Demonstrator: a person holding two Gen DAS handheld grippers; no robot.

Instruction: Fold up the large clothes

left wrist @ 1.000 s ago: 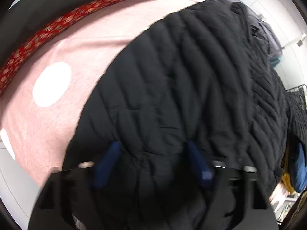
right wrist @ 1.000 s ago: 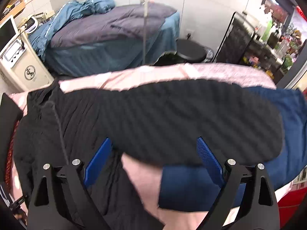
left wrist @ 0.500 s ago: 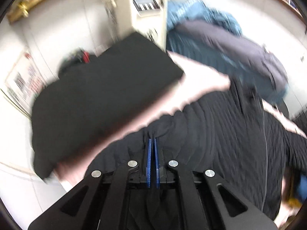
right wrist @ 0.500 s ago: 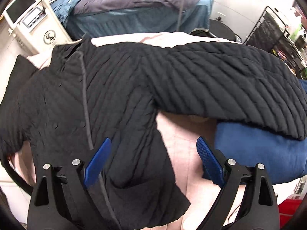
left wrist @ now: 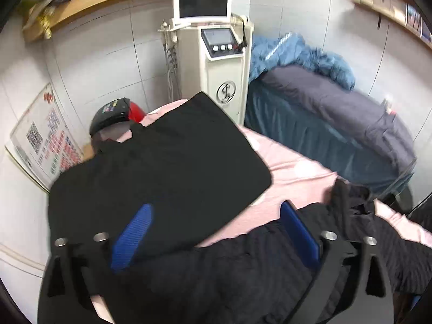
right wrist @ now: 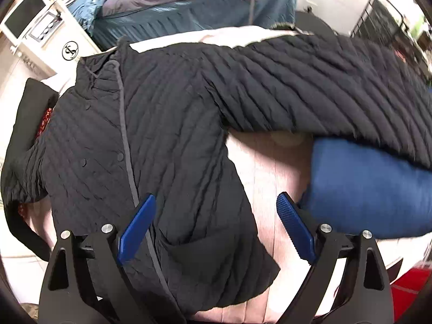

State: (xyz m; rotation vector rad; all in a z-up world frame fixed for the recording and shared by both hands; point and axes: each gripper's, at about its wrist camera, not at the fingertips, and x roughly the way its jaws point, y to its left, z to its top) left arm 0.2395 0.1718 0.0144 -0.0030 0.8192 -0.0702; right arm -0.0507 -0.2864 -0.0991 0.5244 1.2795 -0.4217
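Sleeve end of the black quilted jacket (right wrist: 167, 140) runs out of frame; left tongs (left wrist: 216, 232) are opening, empty, right tongs (right wrist: 216, 224) released above it.

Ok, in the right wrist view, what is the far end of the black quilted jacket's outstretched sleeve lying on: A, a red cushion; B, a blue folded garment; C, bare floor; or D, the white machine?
B: the black quilted jacket stretches its sleeve rightward, and its far end drapes over the blue folded garment on the pink sheet.
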